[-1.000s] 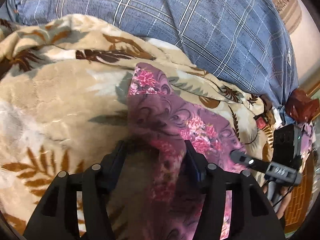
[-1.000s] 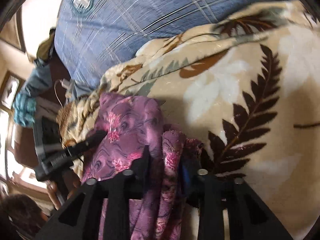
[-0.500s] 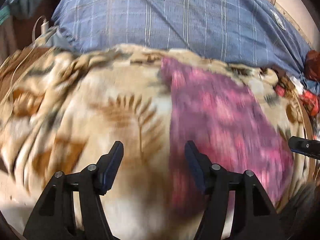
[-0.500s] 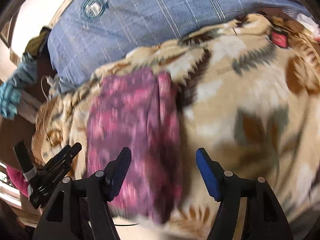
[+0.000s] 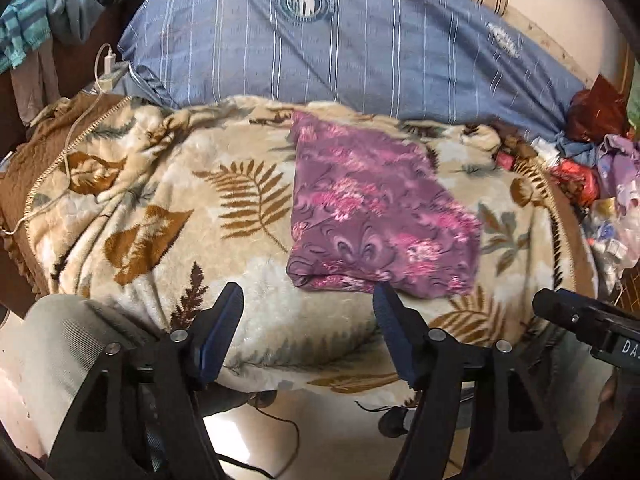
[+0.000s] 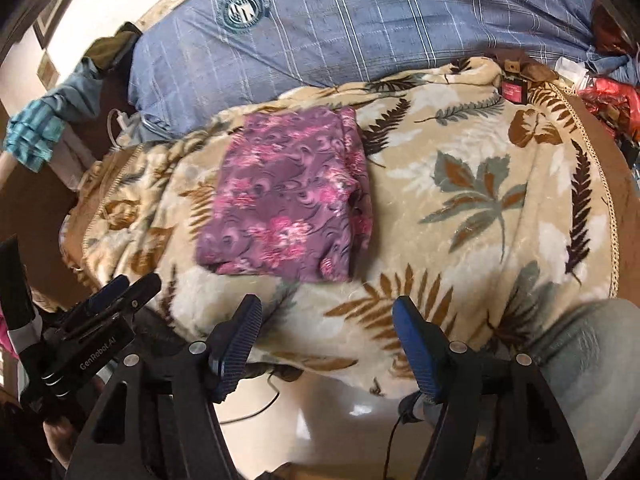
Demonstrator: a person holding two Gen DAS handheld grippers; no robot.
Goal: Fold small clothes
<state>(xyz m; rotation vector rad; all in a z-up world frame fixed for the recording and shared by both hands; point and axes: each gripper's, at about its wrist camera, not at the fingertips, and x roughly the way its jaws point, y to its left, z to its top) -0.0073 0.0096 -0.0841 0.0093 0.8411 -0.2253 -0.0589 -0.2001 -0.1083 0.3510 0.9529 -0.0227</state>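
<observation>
Now | purple floral garment | folded flat | on leaf-print blanket

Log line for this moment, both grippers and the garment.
left gripper: open, empty | right gripper: open, empty | purple floral garment: folded, flat on leaf-print blanket, untouched

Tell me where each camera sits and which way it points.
Left wrist: on the left gripper, open, facing the folded purple garment on the leaf blanket; the right gripper shows at the right edge.
Right wrist: on the right gripper, open; the left gripper is lower left.
Shared: garment, blanket, blue pillow.
</observation>
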